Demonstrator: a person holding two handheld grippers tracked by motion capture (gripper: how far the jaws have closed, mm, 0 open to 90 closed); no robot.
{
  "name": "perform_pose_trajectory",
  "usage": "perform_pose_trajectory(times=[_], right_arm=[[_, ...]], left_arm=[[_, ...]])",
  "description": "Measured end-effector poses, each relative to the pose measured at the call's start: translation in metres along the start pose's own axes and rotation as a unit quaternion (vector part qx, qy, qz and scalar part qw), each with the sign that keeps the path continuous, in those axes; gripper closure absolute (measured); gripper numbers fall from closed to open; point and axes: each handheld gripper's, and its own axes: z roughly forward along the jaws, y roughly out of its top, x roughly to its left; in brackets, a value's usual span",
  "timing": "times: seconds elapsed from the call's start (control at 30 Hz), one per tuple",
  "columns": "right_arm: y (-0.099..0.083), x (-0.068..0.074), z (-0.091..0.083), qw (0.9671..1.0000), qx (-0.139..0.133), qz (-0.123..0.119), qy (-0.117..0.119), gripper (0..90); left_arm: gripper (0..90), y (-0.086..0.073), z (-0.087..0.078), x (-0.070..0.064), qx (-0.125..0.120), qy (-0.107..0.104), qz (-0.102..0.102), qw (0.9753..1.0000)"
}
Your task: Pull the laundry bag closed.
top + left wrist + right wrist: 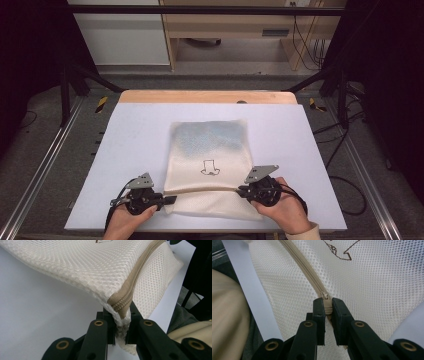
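High view: a cream mesh laundry bag (207, 155) lies flat near the middle of the pale counter (125, 150), its closed short edge far and its zipper end near.
Bag marking: a small brown line drawing (210, 167) is printed on the upper face, just beyond the zipper.
Zipper: a tan zipper (200, 190) crosses the near end of the bag, its long axis running left to right between the two tools.
Left hand-held gripper (170, 200): pressed together on the left corner of the bag, pinching mesh and the end of the zipper tape (125, 302), and holding that corner slightly off the counter.
Right hand-held gripper (241, 190): pressed together on the zipper slider (325, 296) at the right end of the run.
Zipper state: the teeth ahead of the slider look meshed; whether any stretch behind it is open cannot be told.
Deciding relation: the free length of zipper lies leftward from the right tool, straight toward the left one, so a pull would probably follow that line while the left corner stays anchored.
Nearer hand: the right, already on the slider.
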Motion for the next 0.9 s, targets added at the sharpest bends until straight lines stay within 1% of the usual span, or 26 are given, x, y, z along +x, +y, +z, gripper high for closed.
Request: perform_pose_trajectory(times=[0.03,0.17,0.37,0.4,0.47,0.7,0.83,0.9], right_arm=[[-0.0005,-0.0004,-0.0006,1.0000,0.003,0.000,-0.003,81.8],[-0.0029,-0.0016,-0.0017,1.0000,0.004,0.003,-0.004,81.9],[-0.0050,-0.0019,-0.0027,1.0000,-0.001,0.004,-0.004,81.8],[-0.0056,-0.0018,-0.0028,1.0000,0.001,0.004,-0.007,81.8],[-0.0060,-0.0019,-0.0033,1.0000,0.000,0.007,-0.005,81.8],[-0.0070,-0.0018,-0.0031,1.0000,0.000,0.006,-0.004,81.9],[-0.0081,-0.0027,-0.0036,0.9999,0.005,0.009,-0.006,81.9],[-0.0088,-0.0033,-0.0037,0.9999,0.001,0.011,-0.007,81.8]], left_arm=[[81.9,-0.0001,0.0003,0.0000,0.001,0.000,0.000,1.0000],[81.9,-0.0001,0.0002,0.0001,0.000,0.000,-0.001,1.0000],[81.9,-0.0003,0.0007,-0.0005,0.001,-0.001,-0.002,1.0000],[81.9,-0.0003,0.0005,0.0001,0.000,0.000,-0.001,1.0000],[81.9,-0.0004,0.0007,-0.0003,0.001,-0.002,-0.002,1.0000],[81.9,-0.0003,0.0008,-0.0005,0.001,-0.001,-0.002,1.0000],[81.9,-0.0003,0.0005,0.0001,0.001,0.000,0.000,1.0000],[81.9,-0.0003,0.0007,-0.0003,0.001,0.000,-0.001,1.0000]])
